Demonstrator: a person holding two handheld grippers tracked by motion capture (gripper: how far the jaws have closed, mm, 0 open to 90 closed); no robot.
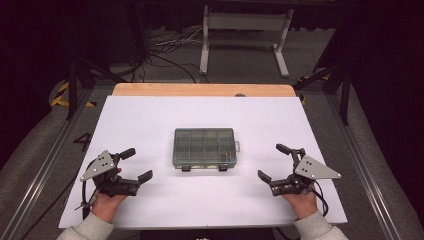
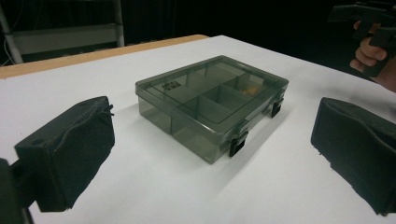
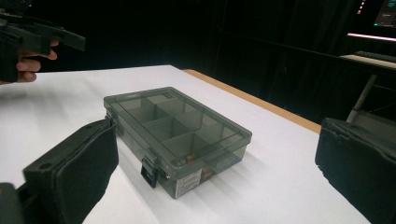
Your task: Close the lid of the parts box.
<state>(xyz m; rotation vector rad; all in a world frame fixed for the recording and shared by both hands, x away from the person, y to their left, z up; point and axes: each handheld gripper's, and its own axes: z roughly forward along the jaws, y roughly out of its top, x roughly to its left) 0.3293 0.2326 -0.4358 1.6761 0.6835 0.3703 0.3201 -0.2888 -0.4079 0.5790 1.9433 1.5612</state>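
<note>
Box [image 1: 204, 148], lid shut, sits mid-frame on white bench [image 1: 150, 115]. Left hand-held gripper [image 1: 132, 164] & right hand-held gripper [image 1: 274, 162], lower corners, both wide open, holding nothing. Right gripper view shows a small label on box's side; high view doesn't.

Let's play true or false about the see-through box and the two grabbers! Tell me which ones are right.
1. The compartment box has its lid shut. True.
2. The left gripper is holding the box. False: it is open and apart from the box.
3. The box sits on the white table between both grippers. True.
4. The right gripper is squeezed shut. False: its jaws stand wide open.
5. The box's black latches face the person. True.
</note>
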